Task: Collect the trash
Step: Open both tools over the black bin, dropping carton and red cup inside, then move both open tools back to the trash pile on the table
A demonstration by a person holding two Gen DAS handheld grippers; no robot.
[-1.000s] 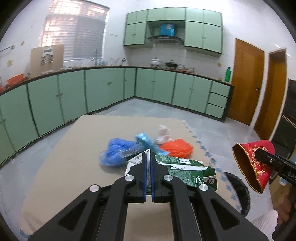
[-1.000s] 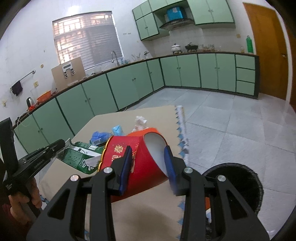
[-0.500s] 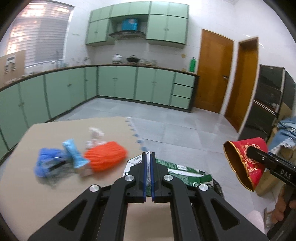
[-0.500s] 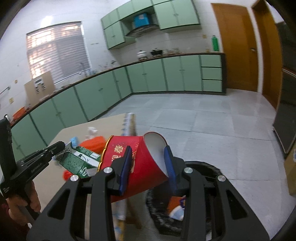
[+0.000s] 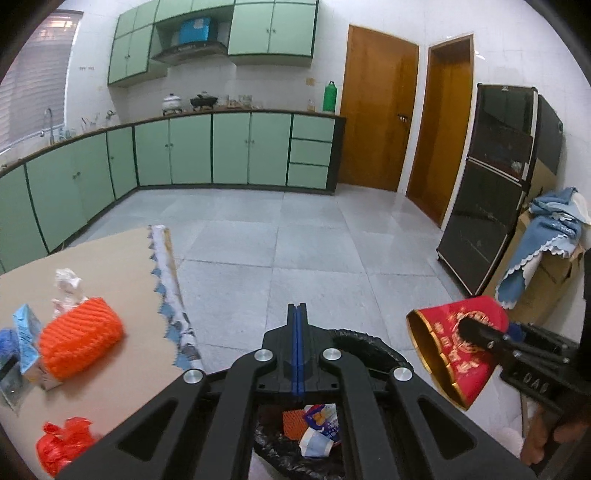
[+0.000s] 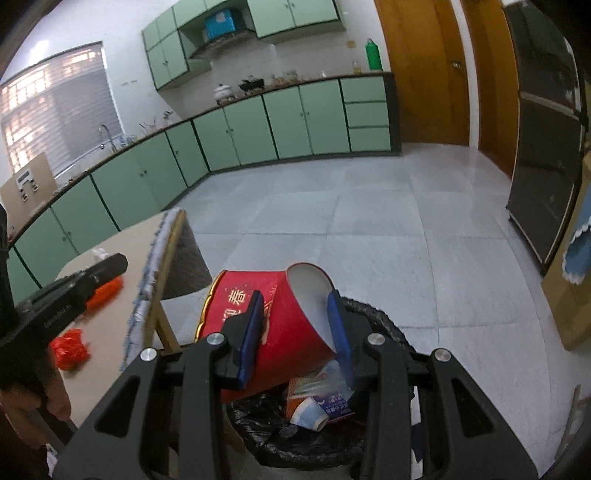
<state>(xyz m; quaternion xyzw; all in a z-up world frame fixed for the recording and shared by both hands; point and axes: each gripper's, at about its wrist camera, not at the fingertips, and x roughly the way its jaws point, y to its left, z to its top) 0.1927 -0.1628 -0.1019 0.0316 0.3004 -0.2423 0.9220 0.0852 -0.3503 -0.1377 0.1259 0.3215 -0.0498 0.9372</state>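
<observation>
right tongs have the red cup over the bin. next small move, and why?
Probably open the right tongs and let the red paper cup drop. It is tilted and clamped between the pads, right above the black-lined trash bin, which already holds other scraps. The left tongs are shut with nothing visible between them.

We're looking across a kitchen: pale grey floor tiles (image 5: 317, 236) run out to an L-shaped run of mint-green base cabinets (image 5: 229, 147), with matching wall cabinets (image 5: 273, 29) over a range hood (image 5: 188, 50). White tiled walls, a slatted window (image 6: 55, 99) glowing on the left, two brown wooden doors (image 5: 376, 110) on the right, and beside them a tall dark cabinet (image 5: 498, 184).
</observation>
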